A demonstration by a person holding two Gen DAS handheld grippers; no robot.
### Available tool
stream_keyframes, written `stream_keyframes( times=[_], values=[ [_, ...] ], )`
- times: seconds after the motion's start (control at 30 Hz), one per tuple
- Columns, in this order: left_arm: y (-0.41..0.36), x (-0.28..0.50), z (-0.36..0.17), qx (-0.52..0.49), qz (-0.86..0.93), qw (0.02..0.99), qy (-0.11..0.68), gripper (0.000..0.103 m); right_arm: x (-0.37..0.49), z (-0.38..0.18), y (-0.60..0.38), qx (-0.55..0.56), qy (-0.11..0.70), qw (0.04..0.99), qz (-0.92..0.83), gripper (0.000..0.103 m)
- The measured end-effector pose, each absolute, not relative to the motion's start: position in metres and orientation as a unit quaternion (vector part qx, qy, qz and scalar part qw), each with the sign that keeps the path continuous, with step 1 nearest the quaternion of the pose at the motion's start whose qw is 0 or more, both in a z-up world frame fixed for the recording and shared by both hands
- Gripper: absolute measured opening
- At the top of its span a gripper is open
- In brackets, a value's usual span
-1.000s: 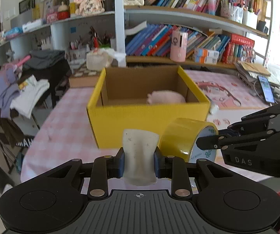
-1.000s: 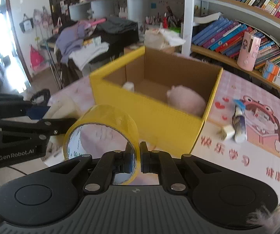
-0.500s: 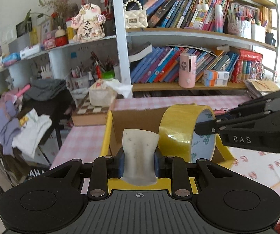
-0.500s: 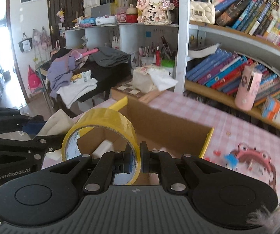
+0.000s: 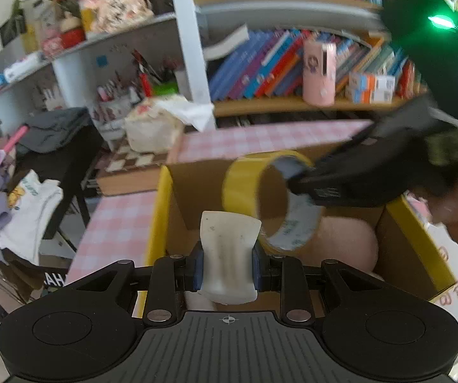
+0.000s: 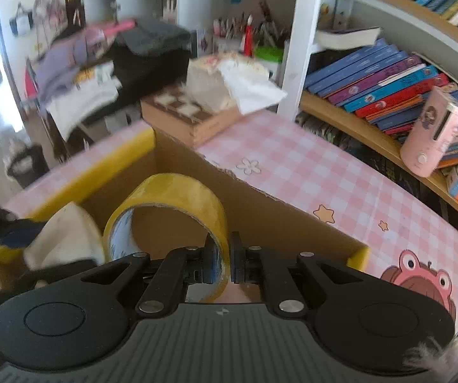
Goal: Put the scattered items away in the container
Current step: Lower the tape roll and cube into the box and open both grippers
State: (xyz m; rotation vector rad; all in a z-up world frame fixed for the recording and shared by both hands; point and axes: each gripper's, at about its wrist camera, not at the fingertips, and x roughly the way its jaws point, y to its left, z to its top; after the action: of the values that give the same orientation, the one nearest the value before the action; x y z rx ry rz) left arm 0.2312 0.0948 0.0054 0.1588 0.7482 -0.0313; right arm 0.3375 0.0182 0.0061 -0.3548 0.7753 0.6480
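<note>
Now both grippers hang over the open top of the yellow cardboard box (image 5: 157,223), where a second ago they were short of its near wall and looking at its front face. The left gripper (image 5: 227,266) is clamped on a pale, off-white soft piece (image 5: 229,249), pinched at its waist between the blue pads, just as it was before; the piece now sits above the near left corner of the box's inside. The right gripper (image 6: 225,266) is closed tight on the wall of a roll of yellow tape (image 6: 171,198), one pad inside the ring and one outside, and that grip has not changed either. From the left wrist view the tape roll (image 5: 270,204) has travelled from in front of the box to over its middle, with the right gripper (image 5: 296,185) reaching in from the right, blurred. A pink, rounded soft thing (image 5: 343,245) lies on the box floor below the tape, as it did earlier. The box stands on a table with a pink checked cloth (image 6: 308,172); its far cardboard wall (image 6: 261,210) is close ahead of the right gripper. Behind it are a tissue box (image 6: 210,86) on a chequered board and a bookshelf (image 6: 382,86) with a pink bottle-like item (image 6: 433,131).
</note>
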Motion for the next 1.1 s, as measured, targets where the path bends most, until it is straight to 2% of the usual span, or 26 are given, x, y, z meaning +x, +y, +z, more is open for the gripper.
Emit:
stream_keyframes(
  times=[0.3,0.67,0.83,0.9,1.03,1.1],
  values=[
    [0.095,0.248,-0.023,0.066,-0.031,0.902,0.425,0.027,0.369,-0.029,0.055,-0.214,0.413,0.825,0.320,0.008],
    [0.098,0.256,-0.034,0.050,-0.024,0.896,0.441,0.030,0.376,-0.044,0.072,-0.220,0.433,0.812,0.323,0.008],
    [0.105,0.258,-0.034,0.021,-0.024,0.896,0.443,0.038,0.377,-0.035,0.064,-0.177,0.431,0.822,0.327,0.012],
    [0.103,0.256,-0.031,0.026,-0.023,0.900,0.434,0.051,0.374,-0.028,0.060,-0.166,0.424,0.827,0.329,0.023],
    [0.095,0.249,-0.019,0.033,-0.022,0.911,0.410,0.067,0.366,-0.009,0.048,-0.145,0.404,0.842,0.327,0.025],
    [0.092,0.244,-0.013,0.032,-0.024,0.916,0.398,0.071,0.360,0.001,0.041,-0.131,0.394,0.849,0.326,0.027]
  ],
)
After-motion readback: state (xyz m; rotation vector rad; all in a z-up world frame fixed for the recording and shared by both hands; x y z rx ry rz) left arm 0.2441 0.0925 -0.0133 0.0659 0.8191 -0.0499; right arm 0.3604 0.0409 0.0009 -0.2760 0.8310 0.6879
